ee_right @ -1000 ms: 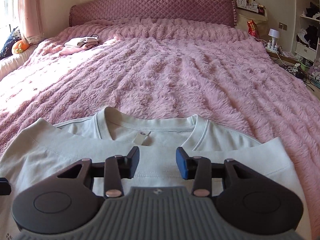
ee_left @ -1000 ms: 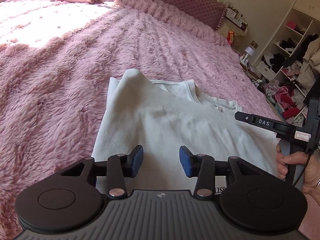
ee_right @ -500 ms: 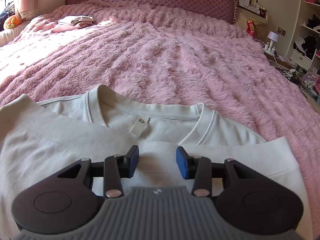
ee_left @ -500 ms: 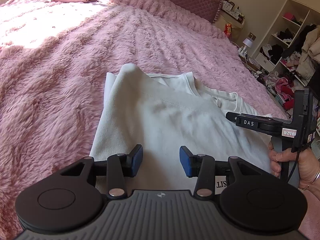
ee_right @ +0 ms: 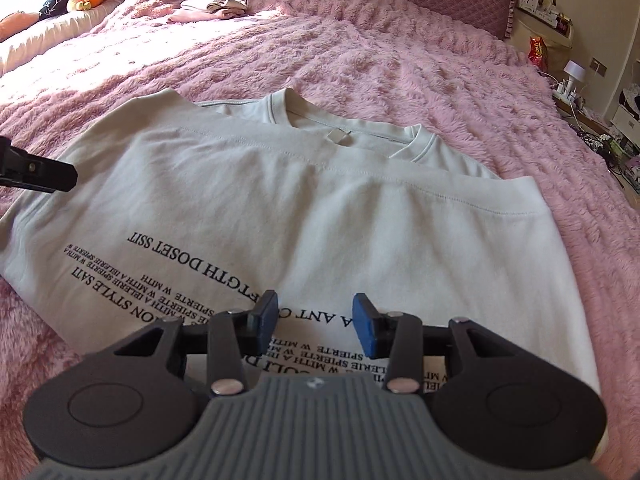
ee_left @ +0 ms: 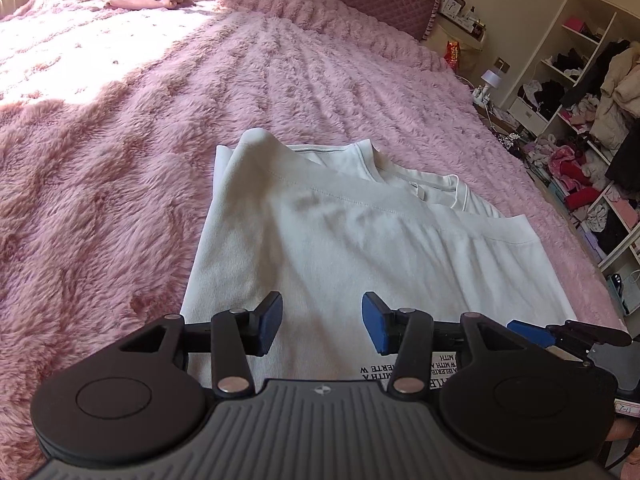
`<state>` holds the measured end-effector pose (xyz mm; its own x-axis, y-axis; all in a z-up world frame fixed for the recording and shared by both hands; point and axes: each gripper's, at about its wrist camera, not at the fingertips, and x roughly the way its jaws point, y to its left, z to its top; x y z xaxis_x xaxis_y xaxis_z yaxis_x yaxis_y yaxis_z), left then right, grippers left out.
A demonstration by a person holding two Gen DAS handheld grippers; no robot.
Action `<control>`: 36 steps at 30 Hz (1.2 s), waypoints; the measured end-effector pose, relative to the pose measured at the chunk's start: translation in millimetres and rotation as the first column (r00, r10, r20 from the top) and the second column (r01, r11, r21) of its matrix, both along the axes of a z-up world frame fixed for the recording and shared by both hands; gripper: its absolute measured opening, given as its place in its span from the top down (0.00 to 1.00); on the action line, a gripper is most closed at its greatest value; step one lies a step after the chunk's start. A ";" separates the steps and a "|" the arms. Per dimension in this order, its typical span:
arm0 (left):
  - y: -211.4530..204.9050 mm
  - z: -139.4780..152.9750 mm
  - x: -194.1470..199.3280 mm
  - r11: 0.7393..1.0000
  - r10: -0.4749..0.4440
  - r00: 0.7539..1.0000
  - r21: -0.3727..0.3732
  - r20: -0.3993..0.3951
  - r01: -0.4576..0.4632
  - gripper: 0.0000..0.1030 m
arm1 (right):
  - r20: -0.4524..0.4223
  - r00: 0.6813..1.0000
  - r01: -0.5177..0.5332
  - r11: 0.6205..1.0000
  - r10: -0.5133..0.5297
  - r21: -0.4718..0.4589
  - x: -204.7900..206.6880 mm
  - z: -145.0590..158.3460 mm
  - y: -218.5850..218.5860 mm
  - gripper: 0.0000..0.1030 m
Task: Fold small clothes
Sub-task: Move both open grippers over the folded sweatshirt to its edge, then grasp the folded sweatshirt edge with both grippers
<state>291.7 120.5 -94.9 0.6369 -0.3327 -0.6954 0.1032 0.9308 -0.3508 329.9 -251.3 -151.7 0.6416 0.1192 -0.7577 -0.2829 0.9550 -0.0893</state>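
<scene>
From the left wrist view, our left gripper (ee_left: 322, 322) hangs just above the near part of the shirt (ee_left: 360, 240). Its blue pads are wide apart and nothing is between them, so it is let go. The shirt lies flat on the pink blanket (ee_left: 120, 160). Its bottom part is folded up over the top part, and the neck (ee_left: 400, 172) peeks out past the fold. We think it lies this way so the next fold can make it smaller. The left edge of the shirt runs straight away from us, with lots of bare blanket beside it. That gives us room to slide in from that side. Our right gripper (ee_left: 532, 332) shows low on the right, close to the shirt's right side.

From the right wrist view, the right gripper (ee_right: 314, 322) also hangs over the near part of the shirt (ee_right: 360, 220), above the black words (ee_right: 180, 264). Its pads are spread apart too and hold nothing. The folded hem makes a long line across the shirt. The right edge lies near the edge of the bed, so there is less room there. The tip of the left gripper (ee_right: 40, 172) pokes in at the far left, over the shirt's left side. A small pile of clothes (ee_right: 212, 6) sits far off near the pillows, well out of our way.
</scene>
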 end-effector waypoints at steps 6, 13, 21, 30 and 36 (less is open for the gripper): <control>-0.1 -5.8 -12.4 1.000 0.017 1.000 0.010 -0.025 -0.017 0.45 | -0.011 1.000 -0.016 1.000 0.016 -0.019 -41.1 7.4 1.6 0.64; 1.7 -22.0 -16.9 1.000 0.020 0.999 0.006 -0.050 -0.019 0.43 | -0.030 0.998 0.055 0.998 -0.054 0.038 -63.5 2.9 -3.5 0.61; 39.2 11.9 -17.5 0.995 0.052 0.998 -0.087 0.045 -0.048 0.42 | 0.120 0.986 -0.118 0.993 0.115 0.015 -98.5 28.2 51.9 0.43; 87.8 4.2 21.1 0.981 0.039 0.999 -0.189 -0.017 -0.042 0.40 | 0.261 0.863 -0.361 0.890 0.432 -0.280 -134.8 3.3 169.6 0.42; 93.9 -21.1 61.0 0.974 0.036 0.995 -0.218 -0.092 -0.055 0.40 | 0.262 0.808 -0.397 0.815 0.529 -0.422 -133.2 -23.7 216.7 0.42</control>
